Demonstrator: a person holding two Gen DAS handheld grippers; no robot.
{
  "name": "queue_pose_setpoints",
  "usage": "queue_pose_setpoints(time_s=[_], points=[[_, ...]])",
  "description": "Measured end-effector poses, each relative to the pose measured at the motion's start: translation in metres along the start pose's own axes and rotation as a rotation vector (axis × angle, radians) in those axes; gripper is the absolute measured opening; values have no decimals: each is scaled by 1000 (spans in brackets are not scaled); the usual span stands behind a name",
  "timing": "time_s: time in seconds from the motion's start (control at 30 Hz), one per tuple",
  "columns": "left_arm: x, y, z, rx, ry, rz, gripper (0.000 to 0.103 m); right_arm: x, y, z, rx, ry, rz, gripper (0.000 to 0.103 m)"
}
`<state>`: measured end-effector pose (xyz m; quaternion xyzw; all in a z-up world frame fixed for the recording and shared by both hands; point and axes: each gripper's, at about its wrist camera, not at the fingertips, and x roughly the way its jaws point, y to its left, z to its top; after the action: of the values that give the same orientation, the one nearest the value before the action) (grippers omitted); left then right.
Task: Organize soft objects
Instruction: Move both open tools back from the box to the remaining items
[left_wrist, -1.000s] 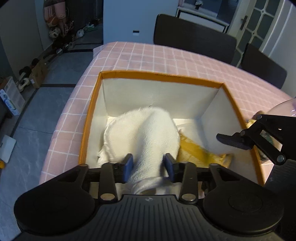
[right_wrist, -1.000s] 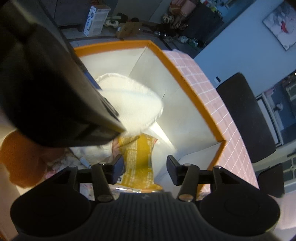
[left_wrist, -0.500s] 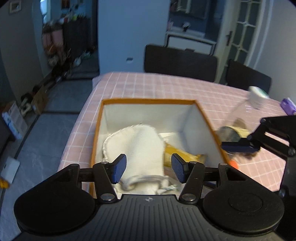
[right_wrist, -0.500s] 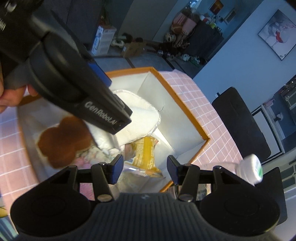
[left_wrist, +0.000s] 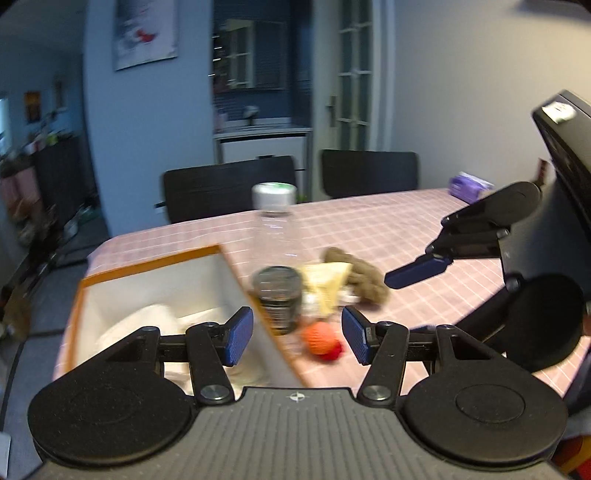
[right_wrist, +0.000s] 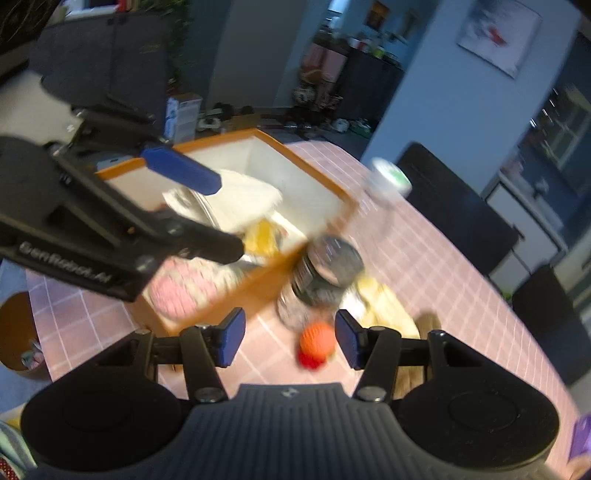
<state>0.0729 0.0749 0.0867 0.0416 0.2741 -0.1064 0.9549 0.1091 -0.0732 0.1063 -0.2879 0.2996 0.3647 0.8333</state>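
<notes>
An orange-rimmed white box (left_wrist: 155, 264) (right_wrist: 325, 188) stands on the pink checked table. A white towel (left_wrist: 144, 321) (right_wrist: 251, 195), a yellow packet (right_wrist: 262, 236) and a pink soft item (right_wrist: 184, 291) lie inside it. An orange-red knitted ball (left_wrist: 321, 338) (right_wrist: 316, 345), a brown knitted piece (left_wrist: 354, 273) and a yellow packet (left_wrist: 327, 282) lie on the table beside the box. My left gripper (left_wrist: 297, 338) is open and empty, above the box's right wall. My right gripper (right_wrist: 290, 341) is open and empty, above the ball.
A dark jar (left_wrist: 277, 295) (right_wrist: 325, 273) and a clear bottle with a white cap (left_wrist: 275, 214) (right_wrist: 386, 184) stand next to the box. A purple pack (left_wrist: 469, 184) lies far right. Black chairs (left_wrist: 229, 188) line the table's far side. A brown bin (right_wrist: 16, 332) stands on the floor.
My left gripper let go of the white towel in the box, opened, rose and swung right. My right gripper drew back out of the box to over the ball.
</notes>
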Motion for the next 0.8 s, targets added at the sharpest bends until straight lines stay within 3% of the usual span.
queue_pose_setpoints(time_s=[0.17, 0.3, 0.57, 0.7, 0.8], points=[[29, -33, -4, 29, 18, -44, 66, -10, -25, -41, 122, 12, -5, 54], [50, -57, -10, 18, 47, -35, 66, -9, -39, -65, 186, 31, -8, 54], [95, -75, -26, -77, 83, 57, 66, 14, -72, -108, 273, 73, -3, 55], [108, -77, -33, -112, 89, 138, 69, 27, -90, -117, 310, 61, 4, 58], [120, -76, -35, -161, 93, 159, 72, 43, -104, -118, 330, 60, 15, 61]])
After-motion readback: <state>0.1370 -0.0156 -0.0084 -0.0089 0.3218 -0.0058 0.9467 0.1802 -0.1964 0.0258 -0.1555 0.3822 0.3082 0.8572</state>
